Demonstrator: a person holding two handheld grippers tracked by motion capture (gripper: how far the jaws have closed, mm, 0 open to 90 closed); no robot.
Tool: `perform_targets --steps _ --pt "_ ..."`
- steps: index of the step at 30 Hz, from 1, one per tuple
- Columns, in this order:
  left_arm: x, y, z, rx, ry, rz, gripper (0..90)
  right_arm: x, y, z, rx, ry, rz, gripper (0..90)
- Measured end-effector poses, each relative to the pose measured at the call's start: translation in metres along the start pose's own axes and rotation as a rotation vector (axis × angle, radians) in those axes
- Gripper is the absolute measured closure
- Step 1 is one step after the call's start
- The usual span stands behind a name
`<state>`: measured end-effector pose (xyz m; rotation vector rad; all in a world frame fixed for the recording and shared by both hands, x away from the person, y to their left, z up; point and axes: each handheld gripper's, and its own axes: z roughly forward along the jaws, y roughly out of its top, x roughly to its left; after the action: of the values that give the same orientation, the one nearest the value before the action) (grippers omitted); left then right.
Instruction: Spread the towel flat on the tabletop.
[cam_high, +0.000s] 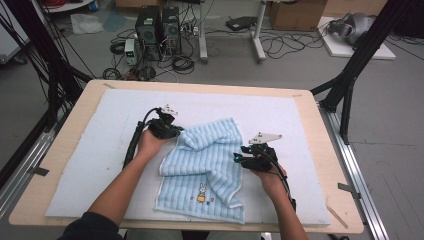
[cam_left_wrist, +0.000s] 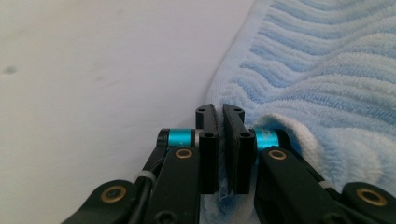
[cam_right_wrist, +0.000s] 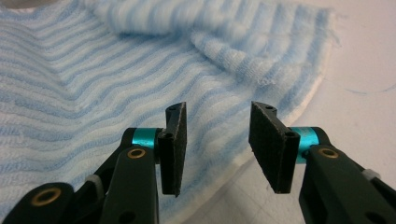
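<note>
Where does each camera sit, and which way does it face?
High view: above the person's side, facing forward and down on the table; both forearms, left gripper, right gripper.
Left gripper view: on the left gripper, looking along its jaws, shut on the towel edge.
Right gripper view: on the right gripper, looking along its open jaws, over the towel.
Shared: all views show the striped blue towel on the white mat.

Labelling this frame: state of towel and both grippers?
towel: partly folded, rumpled, bunny print up, lying on the mat
left gripper: shut on towel edge
right gripper: open over towel edge, nothing between its jaws
</note>
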<state>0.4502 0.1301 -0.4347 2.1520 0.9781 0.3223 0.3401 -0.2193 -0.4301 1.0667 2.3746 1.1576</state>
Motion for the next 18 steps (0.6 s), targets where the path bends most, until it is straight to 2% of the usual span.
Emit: perform_targets --steps 3,7,9,10,12,16,18 --pt "0.020 0.001 0.000 -0.034 0.029 -0.062 84.7 0.001 0.000 0.001 0.000 0.002 -0.006 56.4" --pt "0.036 0.005 0.003 -0.031 0.089 -0.067 84.3 0.001 0.000 0.003 0.003 0.002 -0.005 56.4" --pt "0.041 0.005 0.003 -0.058 0.114 -0.083 82.5 0.000 0.000 0.002 -0.001 0.000 -0.003 56.4" --pt "0.042 0.004 0.003 -0.068 0.129 -0.094 78.1 0.000 0.000 0.001 -0.007 0.001 0.000 56.3" --pt "0.044 0.004 0.000 -0.087 0.154 -0.141 59.0 -0.002 0.000 0.000 -0.021 0.007 0.013 55.6" --pt "0.049 0.003 -0.014 -0.129 0.137 -0.192 48.1 -0.008 0.002 0.002 -0.066 -0.003 0.047 53.2" --pt "0.050 0.002 -0.023 -0.156 0.127 -0.208 46.8 -0.012 0.005 0.004 -0.072 -0.012 0.060 51.8"
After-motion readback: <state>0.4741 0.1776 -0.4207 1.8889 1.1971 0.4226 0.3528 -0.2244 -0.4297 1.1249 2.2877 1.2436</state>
